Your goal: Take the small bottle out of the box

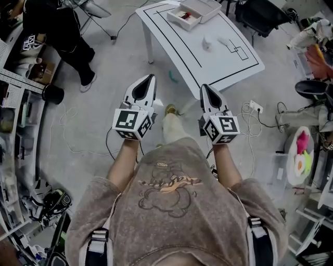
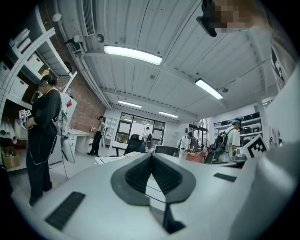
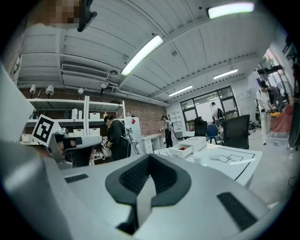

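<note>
Bright, even light comes from long ceiling tubes (image 2: pixel 132 54), which glare white in both gripper views. Those views bend strongly toward dark corners, and up close the left gripper (image 2: pixel 151 157) and right gripper (image 3: pixel 150 157) look soft. The head view is sharp, with faint shadows beside the table (image 1: pixel 218 57).

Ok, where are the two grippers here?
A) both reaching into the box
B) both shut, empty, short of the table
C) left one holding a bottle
B: the left gripper and right gripper are over the floor, jaws together with nothing between, while the open box sits on the white table ahead.
</note>
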Available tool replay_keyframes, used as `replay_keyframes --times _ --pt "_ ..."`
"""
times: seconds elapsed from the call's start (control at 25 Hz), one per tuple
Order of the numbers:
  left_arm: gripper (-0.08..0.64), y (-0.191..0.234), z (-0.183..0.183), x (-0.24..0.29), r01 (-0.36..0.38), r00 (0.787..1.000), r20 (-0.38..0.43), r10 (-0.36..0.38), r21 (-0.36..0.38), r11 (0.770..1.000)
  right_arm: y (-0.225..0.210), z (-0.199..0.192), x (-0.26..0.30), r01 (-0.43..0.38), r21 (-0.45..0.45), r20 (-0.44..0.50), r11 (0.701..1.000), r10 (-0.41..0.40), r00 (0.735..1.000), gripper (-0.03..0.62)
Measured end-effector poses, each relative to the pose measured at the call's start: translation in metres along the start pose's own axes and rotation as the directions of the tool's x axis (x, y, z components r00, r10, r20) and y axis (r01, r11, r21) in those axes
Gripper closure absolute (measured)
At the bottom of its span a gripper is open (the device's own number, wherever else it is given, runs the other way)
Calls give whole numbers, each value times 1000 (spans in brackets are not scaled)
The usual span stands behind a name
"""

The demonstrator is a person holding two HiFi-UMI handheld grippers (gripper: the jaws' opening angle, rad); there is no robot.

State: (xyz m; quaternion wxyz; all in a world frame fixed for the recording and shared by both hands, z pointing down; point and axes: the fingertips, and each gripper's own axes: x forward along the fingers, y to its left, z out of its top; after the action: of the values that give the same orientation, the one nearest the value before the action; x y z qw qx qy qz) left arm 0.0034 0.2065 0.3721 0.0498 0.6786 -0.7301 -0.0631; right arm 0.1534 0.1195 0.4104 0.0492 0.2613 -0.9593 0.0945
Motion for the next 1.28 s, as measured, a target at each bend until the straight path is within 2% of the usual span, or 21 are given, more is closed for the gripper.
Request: replay_keyframes --times 0.48,0.84,1.28 --pt "552 54 -9 62 14 1000 -26 -15 -35 999 -26 -2 75 36 1 -19 999 -36 999 595" --pt "552 96 2 143 18 999 -36 -21 -61 998 -65 17 149 31 17 -44 999 -31 999 595" --pt "552 124 14 242 25 998 -59 -28 -43 999 -120 35 223 -2 38 -70 999 4 998 595"
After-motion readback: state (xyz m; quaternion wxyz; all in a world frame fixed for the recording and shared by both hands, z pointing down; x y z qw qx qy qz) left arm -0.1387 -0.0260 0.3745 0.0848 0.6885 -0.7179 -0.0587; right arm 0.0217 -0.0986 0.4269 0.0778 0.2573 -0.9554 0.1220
